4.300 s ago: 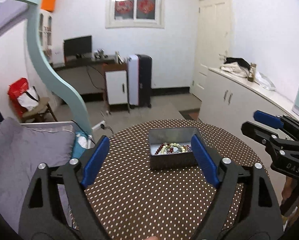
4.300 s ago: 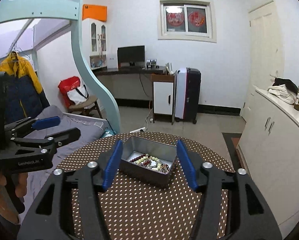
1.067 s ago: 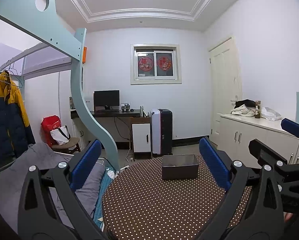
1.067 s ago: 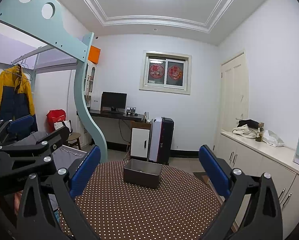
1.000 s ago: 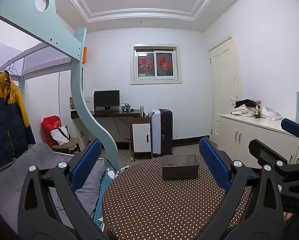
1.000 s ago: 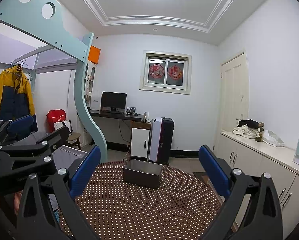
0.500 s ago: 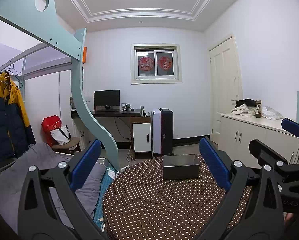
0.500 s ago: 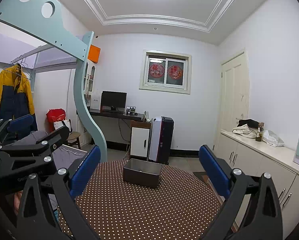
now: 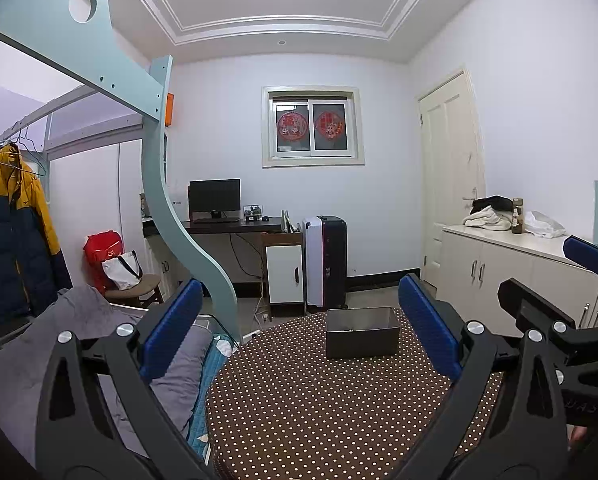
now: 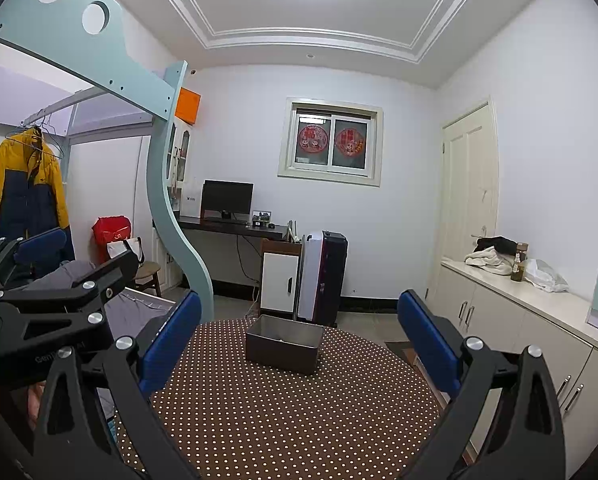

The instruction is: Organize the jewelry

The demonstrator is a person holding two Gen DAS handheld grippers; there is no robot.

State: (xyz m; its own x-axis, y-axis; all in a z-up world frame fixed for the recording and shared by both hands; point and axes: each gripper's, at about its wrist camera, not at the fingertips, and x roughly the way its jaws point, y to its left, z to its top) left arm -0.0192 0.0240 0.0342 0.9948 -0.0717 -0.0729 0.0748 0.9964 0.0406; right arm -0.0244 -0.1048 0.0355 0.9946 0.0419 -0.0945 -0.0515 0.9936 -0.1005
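The left claw was spread wide with nothing between its blue pads, held level above the near part of the round, brown dotted surface. The right claw was likewise parted wide and empty, its blue pads framing the far half of the same surface. Each claw showed in the other's view: the right one at the right edge of the left camera's picture, the left one at the left edge of the right camera's picture, both apart from the box.

Between the fingers of both claws, toward the far side of the surface, stood a dark metal box, open at the top and upright. From this low angle its inside was almost hidden; only a pale glimpse showed over the rim, so the jewelry could not be made out.

Beyond the surface stood a black-and-white suitcase beside a small white cabinet, with a monitor on a dark desk behind. A yellow and navy jacket hung at the left, near a pale green bed frame. A white counter ran along the right wall.
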